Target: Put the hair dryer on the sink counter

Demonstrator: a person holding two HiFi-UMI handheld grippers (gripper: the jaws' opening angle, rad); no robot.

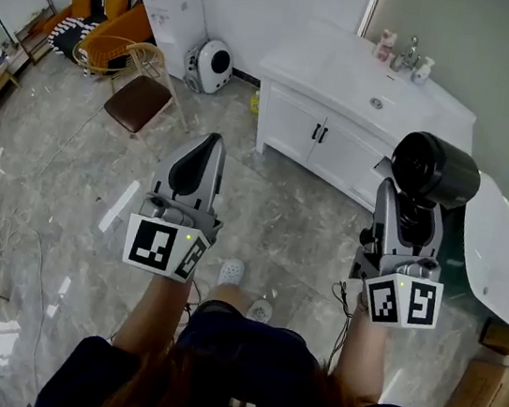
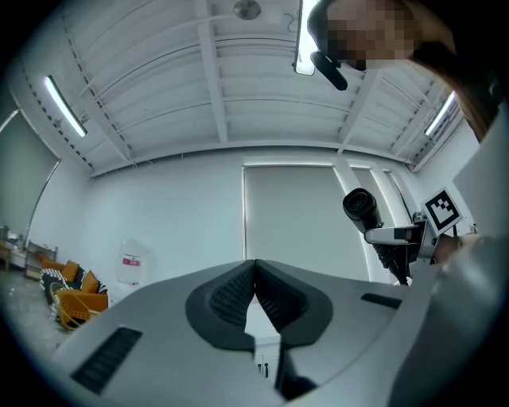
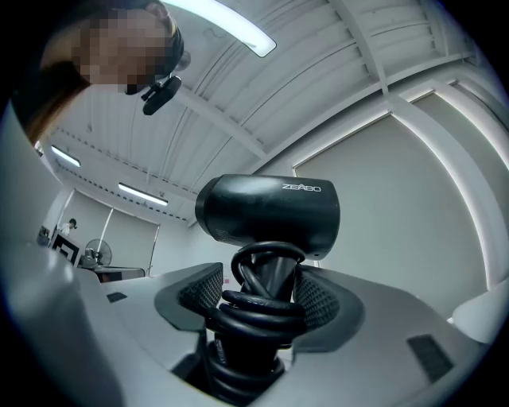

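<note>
My right tool gripped the black hair dryer by its handle, cord coiled round it, barrel on top. Left tool was closed, empty; white worktop lay ahead.

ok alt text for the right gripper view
The right tool is shut on the handle of a black hair dryer, whose cord is wound round that handle. Above is a white ceiling with strip lights.
</note>
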